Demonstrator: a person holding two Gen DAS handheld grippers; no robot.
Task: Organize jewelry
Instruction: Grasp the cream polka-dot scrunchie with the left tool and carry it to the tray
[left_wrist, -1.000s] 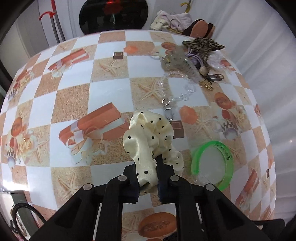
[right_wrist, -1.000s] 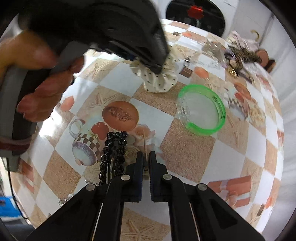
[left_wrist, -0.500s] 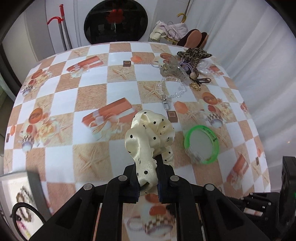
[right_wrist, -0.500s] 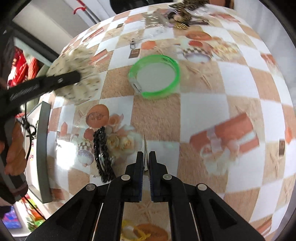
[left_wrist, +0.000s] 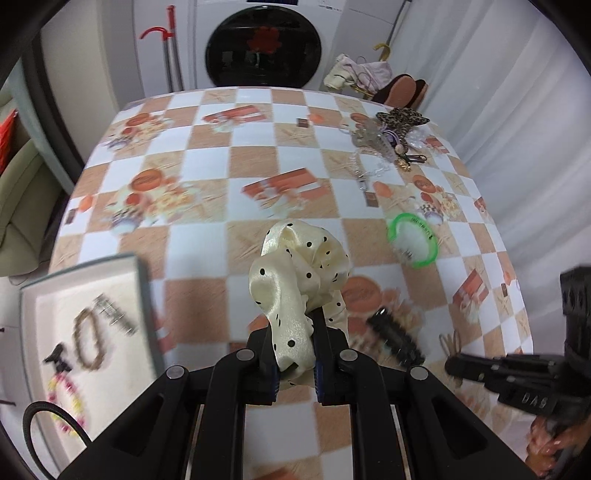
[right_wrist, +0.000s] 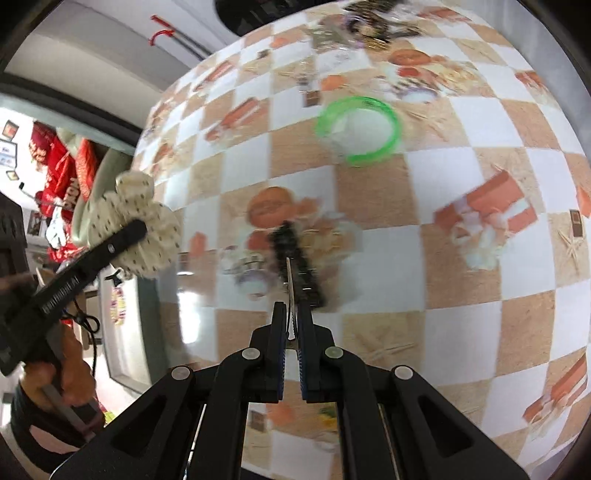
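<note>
My left gripper (left_wrist: 295, 354) is shut on a cream polka-dot scrunchie (left_wrist: 295, 273) and holds it above the table; it also shows in the right wrist view (right_wrist: 142, 225). A white tray (left_wrist: 33, 299) with several pieces of jewelry sits at the table's left edge. My right gripper (right_wrist: 291, 321) is shut on a thin silver hair clip (right_wrist: 290, 284), just above a black beaded hair clip (right_wrist: 295, 251) lying on the cloth. A green bangle (left_wrist: 412, 240) lies on the table, also in the right wrist view (right_wrist: 358, 129).
A pile of jewelry and hair accessories (left_wrist: 391, 136) lies at the far right of the checkered tablecloth (left_wrist: 207, 162). A washing machine (left_wrist: 262, 48) stands behind the table. The right gripper's body (left_wrist: 517, 373) shows at the lower right.
My left gripper has lifted the scrunchie and pulled back toward the left, so the tray has come into view. My right gripper has swung closer over the black clip.
</note>
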